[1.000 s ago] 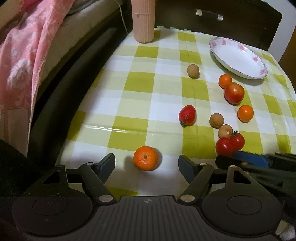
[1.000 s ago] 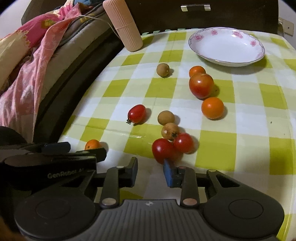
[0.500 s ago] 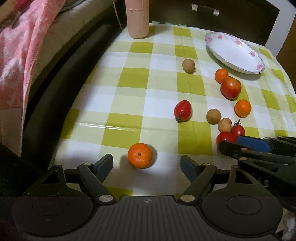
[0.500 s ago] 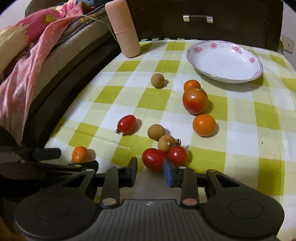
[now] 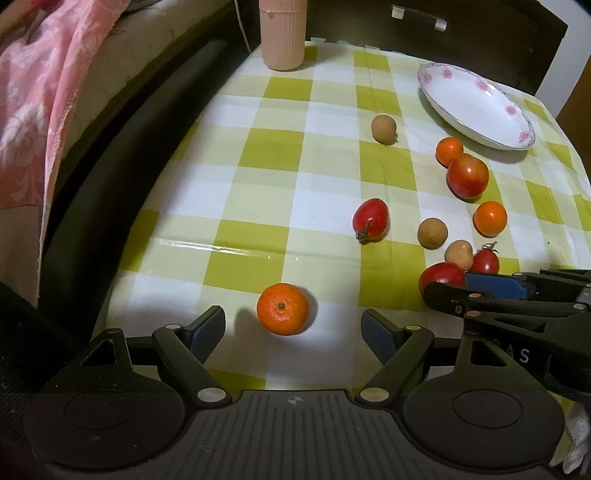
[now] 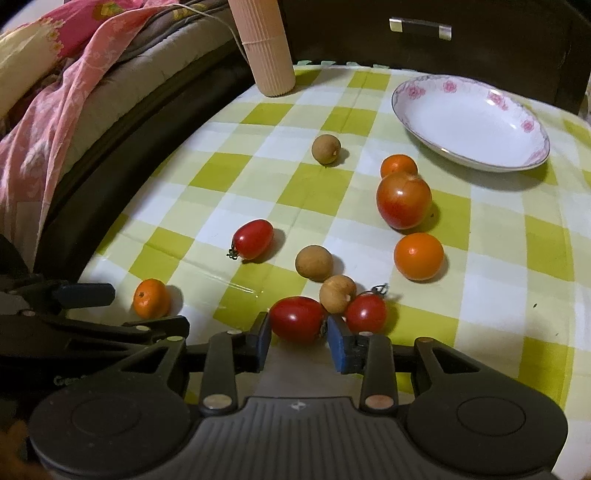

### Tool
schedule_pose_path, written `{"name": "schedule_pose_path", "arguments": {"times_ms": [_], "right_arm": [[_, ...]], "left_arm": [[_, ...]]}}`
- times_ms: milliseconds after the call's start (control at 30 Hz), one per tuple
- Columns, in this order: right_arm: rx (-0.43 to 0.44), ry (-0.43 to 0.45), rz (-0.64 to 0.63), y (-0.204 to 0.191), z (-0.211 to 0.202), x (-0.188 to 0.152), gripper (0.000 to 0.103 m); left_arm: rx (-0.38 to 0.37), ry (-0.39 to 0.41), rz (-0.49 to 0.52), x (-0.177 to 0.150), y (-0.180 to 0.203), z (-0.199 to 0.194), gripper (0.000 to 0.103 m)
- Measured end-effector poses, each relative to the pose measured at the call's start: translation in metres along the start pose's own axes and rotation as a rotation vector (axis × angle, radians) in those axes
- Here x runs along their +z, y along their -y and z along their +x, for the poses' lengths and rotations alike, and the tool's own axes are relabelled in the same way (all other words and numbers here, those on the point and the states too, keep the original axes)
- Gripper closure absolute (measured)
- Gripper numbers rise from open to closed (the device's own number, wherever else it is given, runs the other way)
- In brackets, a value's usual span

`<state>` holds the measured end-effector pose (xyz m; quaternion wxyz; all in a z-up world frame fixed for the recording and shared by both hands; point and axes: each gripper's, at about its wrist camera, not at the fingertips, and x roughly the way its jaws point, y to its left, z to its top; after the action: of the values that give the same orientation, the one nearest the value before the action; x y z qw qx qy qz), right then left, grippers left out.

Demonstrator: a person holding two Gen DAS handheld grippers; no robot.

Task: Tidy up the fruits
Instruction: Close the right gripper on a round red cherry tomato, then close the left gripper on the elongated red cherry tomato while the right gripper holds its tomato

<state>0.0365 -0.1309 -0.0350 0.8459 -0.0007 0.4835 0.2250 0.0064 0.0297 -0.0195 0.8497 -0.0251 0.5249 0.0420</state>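
Note:
Several fruits lie on a green-checked table: a small mandarin, red plum tomatoes, brown longans, a big tomato and other mandarins. My left gripper is open, with the near mandarin just ahead between its fingers, not touched. My right gripper is open, its blue pads on either side of a red plum tomato, which lies on the table beside a longan and a cherry tomato. A white flowered plate stands empty at the back right.
A pink ribbed cup stands at the table's far left corner. A dark sofa edge with a pink blanket runs along the left. A dark cabinet is behind the table.
My right gripper has moved forward, so the plum tomato now sits between its pads. My left gripper has drawn slightly closer to the near mandarin.

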Motion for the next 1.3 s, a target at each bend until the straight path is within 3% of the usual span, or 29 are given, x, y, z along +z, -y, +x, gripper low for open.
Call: {"name": "schedule_pose_path", "arguments": {"times_ms": [400,600,867,1100,1300], "right_arm": [[0.042,0.028,0.081,0.006,0.009,0.001,0.070],[-0.004,0.019,0.094,0.007,0.003,-0.003,0.071],[0.029,0.056,0.172,0.020,-0.026,-0.006,0.071],[0.031,0.081,0.205,0.028,-0.037,-0.002,0.071],[0.046,0.085,0.247,0.037,-0.042,-0.002,0.071]], "left_arm": [[-0.001,0.001,-0.011,0.000,-0.001,0.000,0.018],[-0.024,0.021,0.034,0.002,0.006,-0.002,0.016],[-0.008,0.085,0.156,0.017,0.028,0.003,0.016],[-0.030,0.068,0.202,0.035,0.039,0.021,0.037],[-0.040,0.061,0.216,0.050,0.043,0.034,0.045]]}}
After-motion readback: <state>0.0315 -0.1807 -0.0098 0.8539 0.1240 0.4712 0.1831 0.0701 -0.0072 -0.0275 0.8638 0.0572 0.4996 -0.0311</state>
